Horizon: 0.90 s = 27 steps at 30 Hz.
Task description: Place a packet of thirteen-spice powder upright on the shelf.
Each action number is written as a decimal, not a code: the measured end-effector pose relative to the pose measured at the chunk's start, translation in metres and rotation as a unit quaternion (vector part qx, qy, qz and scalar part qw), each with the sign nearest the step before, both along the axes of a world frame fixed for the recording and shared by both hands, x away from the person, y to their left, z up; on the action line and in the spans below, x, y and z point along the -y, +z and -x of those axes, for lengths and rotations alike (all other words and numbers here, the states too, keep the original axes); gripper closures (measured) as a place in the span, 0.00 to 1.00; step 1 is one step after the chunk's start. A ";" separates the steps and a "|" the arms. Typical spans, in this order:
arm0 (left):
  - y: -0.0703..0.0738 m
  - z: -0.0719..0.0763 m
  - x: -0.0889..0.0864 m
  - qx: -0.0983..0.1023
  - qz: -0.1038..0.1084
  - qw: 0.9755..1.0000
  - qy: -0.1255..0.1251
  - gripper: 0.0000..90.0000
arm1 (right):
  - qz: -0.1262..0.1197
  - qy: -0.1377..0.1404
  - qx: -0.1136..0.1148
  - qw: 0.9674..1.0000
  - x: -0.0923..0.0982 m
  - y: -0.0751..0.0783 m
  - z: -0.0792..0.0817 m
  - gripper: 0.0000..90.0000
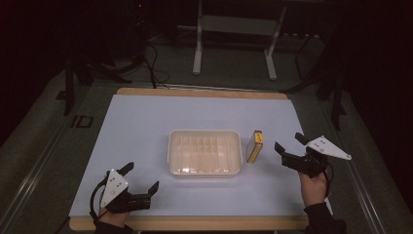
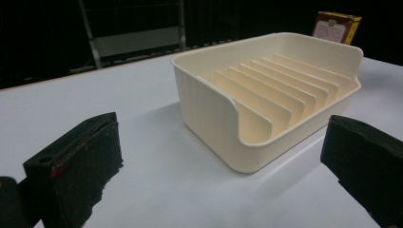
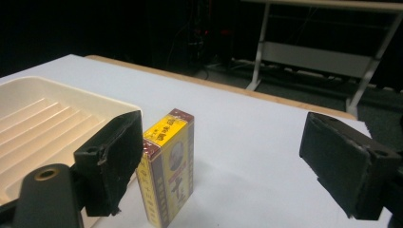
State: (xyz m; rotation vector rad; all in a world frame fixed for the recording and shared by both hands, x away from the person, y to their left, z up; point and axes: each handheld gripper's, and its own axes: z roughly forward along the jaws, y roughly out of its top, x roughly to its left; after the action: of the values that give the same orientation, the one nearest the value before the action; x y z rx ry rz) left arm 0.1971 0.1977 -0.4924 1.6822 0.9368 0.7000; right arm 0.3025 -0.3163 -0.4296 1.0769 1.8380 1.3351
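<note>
Dark room all around, and a white worktop glows in the middle. On it sits a cream tray with ridges inside, and nothing is in it. Just beside the tray, on its right, stands a little yellow and red box. It stands upright on its end, so I think it will be easy to pinch from the sides. My right tool is near the box, past it from the tray, with its jaws wide and nothing between them. I think the box is meant for the tray. My left tool waits near the tray's front left corner, jaws wide too, holding nothing.
</note>
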 end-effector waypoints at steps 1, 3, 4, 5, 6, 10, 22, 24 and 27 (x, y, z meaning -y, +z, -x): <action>0.000 0.000 0.000 -0.001 0.000 1.000 -0.001 0.00 | -0.001 0.003 -0.006 1.000 0.000 0.001 -0.001 0.16; 0.000 0.000 0.000 -0.002 -0.001 1.000 -0.002 0.00 | 0.005 0.011 -0.021 1.000 0.000 0.004 -0.004 0.16; 0.000 -0.001 0.001 -0.002 -0.001 1.000 -0.002 0.00 | 0.012 0.013 -0.027 0.999 0.000 0.005 -0.005 0.16; 0.000 -0.001 0.001 -0.003 -0.001 1.000 -0.003 0.00 | 0.012 0.013 -0.027 0.999 0.000 0.005 -0.005 0.16; 0.000 -0.001 0.001 -0.003 -0.001 1.000 -0.004 0.00 | 0.019 0.025 -0.045 0.999 0.000 0.007 -0.009 0.16; -0.001 -0.001 0.001 -0.004 -0.003 1.000 -0.004 0.00 | 0.036 0.042 -0.073 0.996 -0.003 0.008 -0.014 0.16; -0.002 -0.002 0.001 -0.010 -0.004 1.000 -0.010 0.00 | 0.086 0.109 -0.150 0.979 -0.013 0.013 -0.021 0.16; -0.002 -0.002 0.002 -0.010 -0.005 1.000 -0.010 0.00 | 0.100 0.111 -0.159 0.976 -0.014 0.015 -0.022 0.16; -0.002 -0.002 0.002 -0.011 -0.006 1.000 -0.010 0.00 | 0.114 0.117 -0.174 0.971 -0.014 0.016 -0.025 0.16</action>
State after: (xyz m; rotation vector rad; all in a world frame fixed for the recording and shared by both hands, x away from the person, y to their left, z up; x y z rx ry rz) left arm 0.1991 0.1959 -0.4944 1.7110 0.9308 0.6758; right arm 0.3280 -0.3021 -0.4136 1.0453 2.3761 1.0708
